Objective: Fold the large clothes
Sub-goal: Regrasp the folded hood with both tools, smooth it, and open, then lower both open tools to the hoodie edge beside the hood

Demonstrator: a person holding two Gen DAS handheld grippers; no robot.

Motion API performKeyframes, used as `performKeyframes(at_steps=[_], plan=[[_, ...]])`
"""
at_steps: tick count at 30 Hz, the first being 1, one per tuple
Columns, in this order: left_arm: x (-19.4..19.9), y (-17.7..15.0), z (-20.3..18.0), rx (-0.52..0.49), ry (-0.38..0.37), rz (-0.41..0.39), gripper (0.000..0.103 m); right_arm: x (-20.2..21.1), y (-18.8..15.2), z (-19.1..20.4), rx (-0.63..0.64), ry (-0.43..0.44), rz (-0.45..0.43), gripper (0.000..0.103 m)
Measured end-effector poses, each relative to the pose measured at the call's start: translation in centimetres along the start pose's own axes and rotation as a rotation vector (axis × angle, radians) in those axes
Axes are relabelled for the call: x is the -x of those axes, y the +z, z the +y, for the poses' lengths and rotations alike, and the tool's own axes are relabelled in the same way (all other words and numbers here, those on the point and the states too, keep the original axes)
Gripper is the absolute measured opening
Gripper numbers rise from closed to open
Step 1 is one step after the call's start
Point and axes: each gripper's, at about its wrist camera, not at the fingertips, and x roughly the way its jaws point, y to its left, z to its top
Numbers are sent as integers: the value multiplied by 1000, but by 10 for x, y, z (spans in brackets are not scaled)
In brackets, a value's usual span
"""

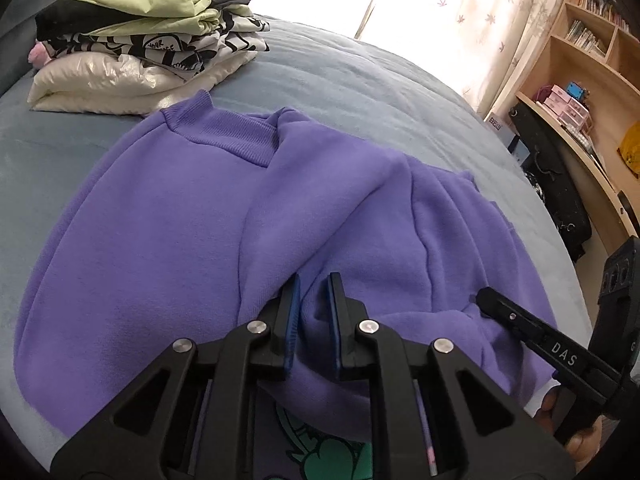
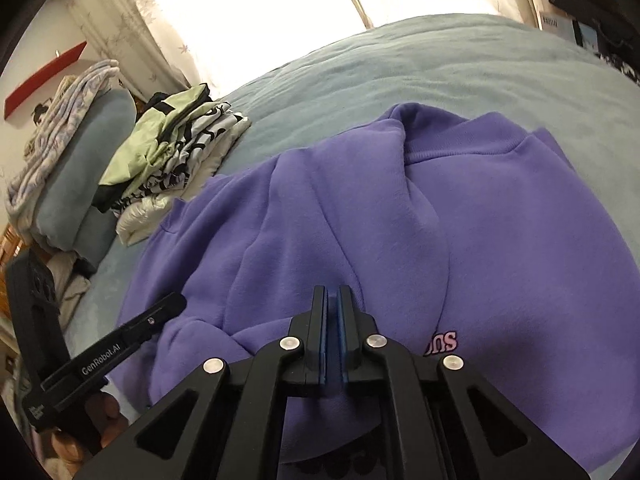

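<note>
A purple sweatshirt lies on the blue-grey bed, partly folded, its ribbed hem at the far end; it also shows in the right wrist view. My left gripper is shut on a fold of the sweatshirt's near edge, purple cloth pinched between its blue pads. My right gripper is shut on the same near edge, pads nearly together with cloth between them. The right gripper shows in the left wrist view, at the sweatshirt's right side. The left gripper shows in the right wrist view, at the left.
A stack of folded clothes sits at the bed's far left, also in the right wrist view. A folded blanket pile lies beyond it. Wooden shelves and a dark bag stand right of the bed.
</note>
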Motion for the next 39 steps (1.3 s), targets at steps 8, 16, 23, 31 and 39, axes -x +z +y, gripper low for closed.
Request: performKeyframes(at_steps=[8,16,23,31,39], plan=[[51,4,-21,-65,56,-47,12,52,-7,10,-1,12,-20,11],[113,-7,-36,-94,95,-83,17,115,-31,43,52,-4,-40,33],[178,-25,-51,-160,101,-144,17,169,-58,67,95,-6,-59,34],[234,-49,-47,-153,86,-169,23,220,-88,94,151,-9,-87,38],[260,-70,-10,-83,81,-172,39,237,-113,107,198,-28,-72,48]])
